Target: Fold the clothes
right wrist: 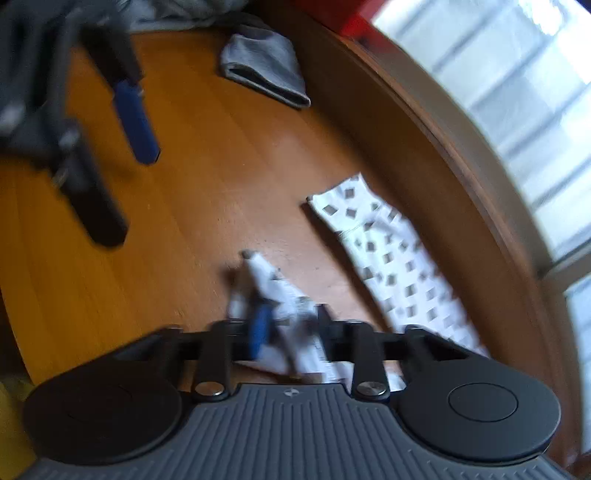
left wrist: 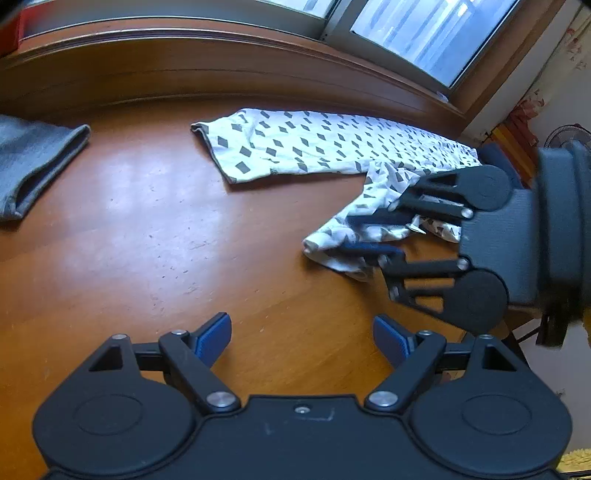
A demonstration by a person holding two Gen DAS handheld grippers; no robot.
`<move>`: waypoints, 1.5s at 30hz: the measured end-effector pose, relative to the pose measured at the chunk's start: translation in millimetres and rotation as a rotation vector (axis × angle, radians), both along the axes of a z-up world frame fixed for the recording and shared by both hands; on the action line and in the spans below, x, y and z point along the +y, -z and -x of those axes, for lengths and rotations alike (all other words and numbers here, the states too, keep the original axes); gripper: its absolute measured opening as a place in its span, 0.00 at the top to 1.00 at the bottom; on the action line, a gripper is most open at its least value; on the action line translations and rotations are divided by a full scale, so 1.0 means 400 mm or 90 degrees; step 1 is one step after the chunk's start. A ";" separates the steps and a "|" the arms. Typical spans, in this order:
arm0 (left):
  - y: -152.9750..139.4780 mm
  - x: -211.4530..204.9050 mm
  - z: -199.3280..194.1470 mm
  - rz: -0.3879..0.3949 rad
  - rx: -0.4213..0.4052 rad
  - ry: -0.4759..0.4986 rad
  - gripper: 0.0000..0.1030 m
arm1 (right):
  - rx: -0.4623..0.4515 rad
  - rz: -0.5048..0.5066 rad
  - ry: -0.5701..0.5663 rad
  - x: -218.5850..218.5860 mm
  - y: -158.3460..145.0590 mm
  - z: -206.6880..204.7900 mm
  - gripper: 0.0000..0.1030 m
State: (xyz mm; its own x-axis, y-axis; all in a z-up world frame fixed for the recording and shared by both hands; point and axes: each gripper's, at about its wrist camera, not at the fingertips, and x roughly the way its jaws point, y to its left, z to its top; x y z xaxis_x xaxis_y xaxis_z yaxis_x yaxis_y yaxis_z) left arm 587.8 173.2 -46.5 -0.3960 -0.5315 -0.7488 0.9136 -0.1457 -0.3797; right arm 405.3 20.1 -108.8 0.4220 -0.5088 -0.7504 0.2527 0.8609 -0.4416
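A white garment with dark diamond marks (left wrist: 314, 144) lies stretched along the far side of the wooden table (left wrist: 147, 229). Its near end is bunched up between the fingers of my right gripper (left wrist: 356, 236), which comes in from the right and is shut on that fold. The right wrist view is blurred but shows the pinched cloth between the pads of the right gripper (right wrist: 284, 325), with the rest of the garment (right wrist: 399, 266) trailing off to the right. My left gripper (left wrist: 301, 339) hovers over bare wood, open, nothing between its blue pads. It shows again as the left gripper (right wrist: 122, 173) at upper left.
A folded grey cloth (left wrist: 33, 162) lies at the table's far left, seen also as the grey cloth (right wrist: 264, 70). A raised wooden ledge (left wrist: 221, 74) and a window (left wrist: 424, 33) run behind the table. A fan (left wrist: 565, 136) stands past the right edge.
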 end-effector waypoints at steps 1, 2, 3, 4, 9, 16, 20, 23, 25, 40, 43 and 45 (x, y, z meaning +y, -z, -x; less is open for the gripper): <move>-0.001 0.001 0.000 0.001 0.000 -0.001 0.20 | -0.013 -0.013 0.023 -0.014 -0.006 0.000 0.93; -0.001 0.003 -0.001 0.002 0.000 -0.003 0.20 | -0.029 -0.007 0.042 -0.022 -0.015 0.004 0.93; -0.001 0.006 -0.002 0.003 -0.002 -0.006 0.20 | -0.062 0.010 0.069 -0.029 -0.039 0.016 0.93; -0.002 0.008 -0.005 0.004 -0.003 -0.010 0.20 | -0.120 0.024 0.108 -0.034 -0.083 0.035 0.93; -0.006 0.020 -0.030 0.007 -0.010 -0.038 0.20 | -0.417 0.056 0.242 0.013 -0.316 0.145 0.93; -0.005 0.042 -0.093 0.000 -0.029 -0.089 0.20 | -0.357 -0.102 0.165 0.135 -0.193 0.077 0.92; 0.001 0.064 -0.136 -0.015 -0.044 -0.124 0.20 | -0.300 -0.217 0.159 0.163 -0.057 0.013 0.91; -0.002 0.076 -0.155 -0.016 -0.048 -0.140 0.20 | -0.274 -0.263 0.153 0.201 -0.028 0.006 0.75; -0.009 0.074 -0.152 -0.009 -0.049 -0.138 0.19 | -0.272 -0.249 0.142 0.236 -0.041 0.022 0.59; -0.043 -0.069 0.223 0.040 -0.039 0.090 0.19 | -0.416 -0.125 0.550 0.272 -0.074 0.399 0.34; -0.038 -0.094 0.350 0.035 -0.047 0.130 0.19 | -0.426 -0.104 0.601 0.268 -0.075 0.513 0.34; -0.030 -0.108 0.430 0.028 -0.039 0.149 0.19 | -0.433 -0.099 0.642 0.273 -0.062 0.592 0.34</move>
